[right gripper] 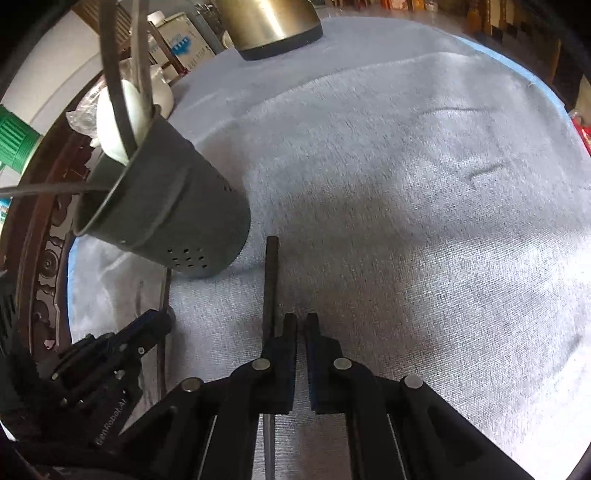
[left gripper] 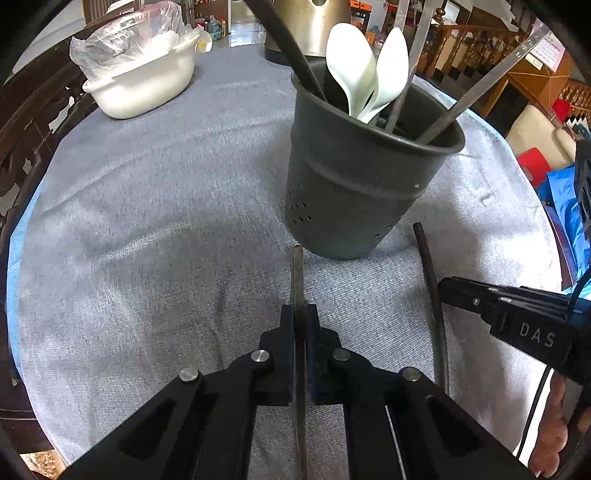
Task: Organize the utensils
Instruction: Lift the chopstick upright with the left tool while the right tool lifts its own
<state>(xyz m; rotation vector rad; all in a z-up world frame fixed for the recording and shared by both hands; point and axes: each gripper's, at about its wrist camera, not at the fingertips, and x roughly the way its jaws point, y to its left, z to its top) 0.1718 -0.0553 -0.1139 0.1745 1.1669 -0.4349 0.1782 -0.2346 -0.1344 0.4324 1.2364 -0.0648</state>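
A dark perforated utensil holder (left gripper: 362, 177) (right gripper: 166, 206) stands on the grey cloth and holds two white spoons (left gripper: 354, 70) and several metal utensils. My left gripper (left gripper: 300, 310) is shut on the flat handle of a thin metal utensil (left gripper: 297, 273), which points toward the holder's base. To its right lies a dark rod-handled utensil (left gripper: 428, 269) (right gripper: 271, 280). My right gripper (right gripper: 301, 317) is shut, with only cloth showing in the slit between its pads. The rod runs under its left finger (right gripper: 290, 332). In the left wrist view the right gripper's tip (left gripper: 443, 291) touches the rod.
A white lidded pot under a plastic bag (left gripper: 140, 81) sits at the far left, and a brass-coloured vessel (left gripper: 310, 26) (right gripper: 273, 26) stands behind the holder. The grey cloth (right gripper: 424, 221) covers a round table with a dark wooden rim (right gripper: 40, 236). A hand (left gripper: 554, 424) shows at the lower right.
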